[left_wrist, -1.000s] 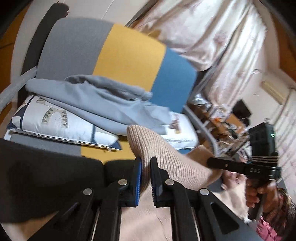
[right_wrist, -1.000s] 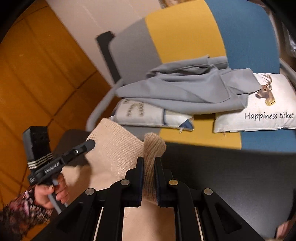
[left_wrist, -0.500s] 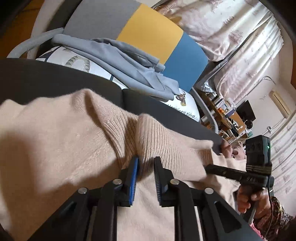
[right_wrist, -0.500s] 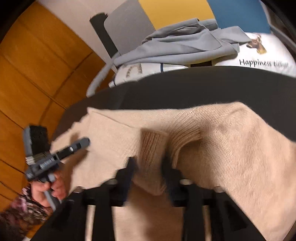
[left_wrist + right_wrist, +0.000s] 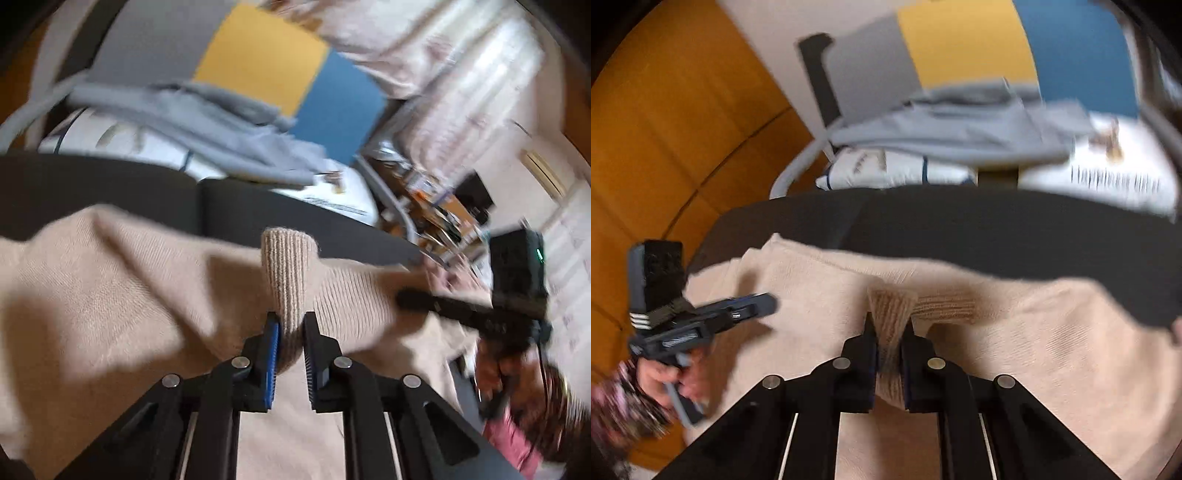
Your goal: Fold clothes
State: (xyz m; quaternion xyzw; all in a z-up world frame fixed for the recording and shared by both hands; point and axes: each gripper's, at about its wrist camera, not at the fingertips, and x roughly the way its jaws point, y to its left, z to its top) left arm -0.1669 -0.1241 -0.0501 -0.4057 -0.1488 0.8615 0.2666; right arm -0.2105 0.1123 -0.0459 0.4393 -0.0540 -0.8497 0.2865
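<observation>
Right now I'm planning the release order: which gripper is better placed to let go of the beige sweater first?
Probably either. The left gripper and right gripper each pinch a ribbed fold of the beige sweater, which already lies spread on the dark surface.

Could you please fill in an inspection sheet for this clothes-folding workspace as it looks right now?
Surface: dark grey cushioned surface, partly covered by the garment.
Job's things: beige knit sweater spread on it, with ribbed folds pinched up at two spots.
Clutter: grey garment heaped over white printed cushions on a grey, yellow and blue chair behind.
Grippers: left gripper and right gripper each shut on a ribbed fold of the sweater; both jaws have just been closing.
Cables: a thin dark lead hangs by the right hand.
Surroundings: orange wood panelling on one side, pale curtains on the other; views are blurred.
</observation>
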